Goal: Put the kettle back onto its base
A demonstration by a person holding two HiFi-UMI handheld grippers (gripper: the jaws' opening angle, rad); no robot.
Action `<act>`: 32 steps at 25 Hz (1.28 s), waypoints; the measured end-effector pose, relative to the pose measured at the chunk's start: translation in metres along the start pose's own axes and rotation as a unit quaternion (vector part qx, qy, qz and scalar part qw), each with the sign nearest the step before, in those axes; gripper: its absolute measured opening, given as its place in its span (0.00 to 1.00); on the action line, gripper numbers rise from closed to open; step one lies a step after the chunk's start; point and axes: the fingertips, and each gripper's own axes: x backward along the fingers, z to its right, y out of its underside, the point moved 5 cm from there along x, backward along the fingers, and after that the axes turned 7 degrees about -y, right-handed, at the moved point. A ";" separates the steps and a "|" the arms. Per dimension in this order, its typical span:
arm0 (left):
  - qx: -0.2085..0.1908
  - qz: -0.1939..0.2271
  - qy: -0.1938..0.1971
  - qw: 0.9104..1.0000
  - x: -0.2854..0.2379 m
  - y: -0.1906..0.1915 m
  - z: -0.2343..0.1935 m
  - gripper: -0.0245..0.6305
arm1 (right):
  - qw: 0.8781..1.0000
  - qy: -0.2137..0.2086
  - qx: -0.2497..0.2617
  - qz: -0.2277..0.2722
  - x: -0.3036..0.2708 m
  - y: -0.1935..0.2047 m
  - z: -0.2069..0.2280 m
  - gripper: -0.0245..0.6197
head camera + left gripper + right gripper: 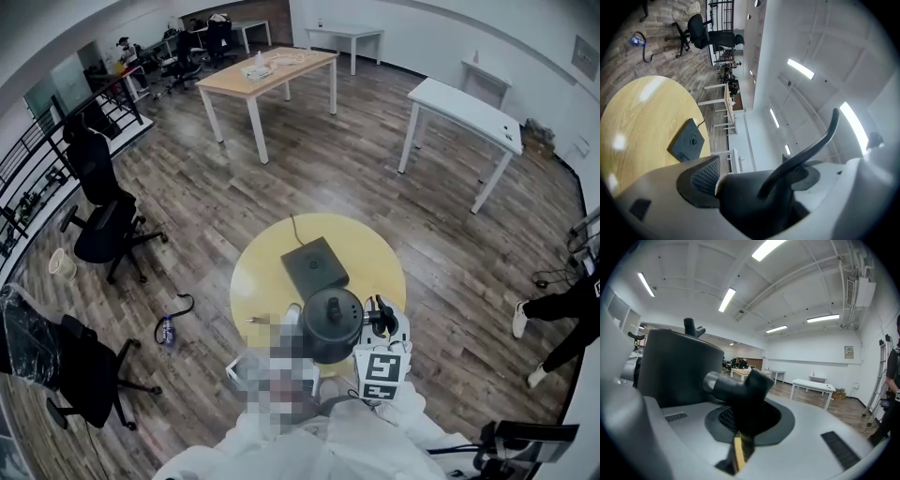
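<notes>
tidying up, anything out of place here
The kettle is off its base, held by the right gripper over the round table's near edge. A small blue object with a black cord lies loose on the floor.

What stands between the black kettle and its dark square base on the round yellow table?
Nothing visible does. The dark square base has a bare top, and no object shows on the round yellow table between it and the black kettle.

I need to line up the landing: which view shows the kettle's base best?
The head view: the whole base lies bare on the yellow table, seen from above. The left gripper view shows it small and slanted; the right gripper view misses it.
</notes>
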 end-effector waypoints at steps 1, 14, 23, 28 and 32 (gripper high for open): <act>-0.001 0.000 0.000 1.000 -0.008 -0.001 0.000 0.68 | 1.000 0.000 0.000 0.001 -0.007 -0.001 0.005 0.10; -0.001 0.027 0.000 1.000 -0.075 -0.022 -0.003 0.68 | 1.000 -0.026 0.010 0.009 -0.079 -0.013 0.037 0.10; -0.002 0.036 -0.011 0.999 -0.077 -0.031 -0.012 0.68 | 0.999 -0.042 0.002 0.000 -0.093 -0.006 0.030 0.10; -0.006 0.034 -0.021 0.999 -0.082 -0.039 -0.016 0.68 | 0.999 -0.038 -0.003 -0.003 -0.103 -0.005 0.028 0.10; -0.004 0.031 -0.015 0.999 -0.092 -0.051 -0.016 0.68 | 0.999 -0.035 -0.005 -0.001 -0.117 -0.008 0.025 0.10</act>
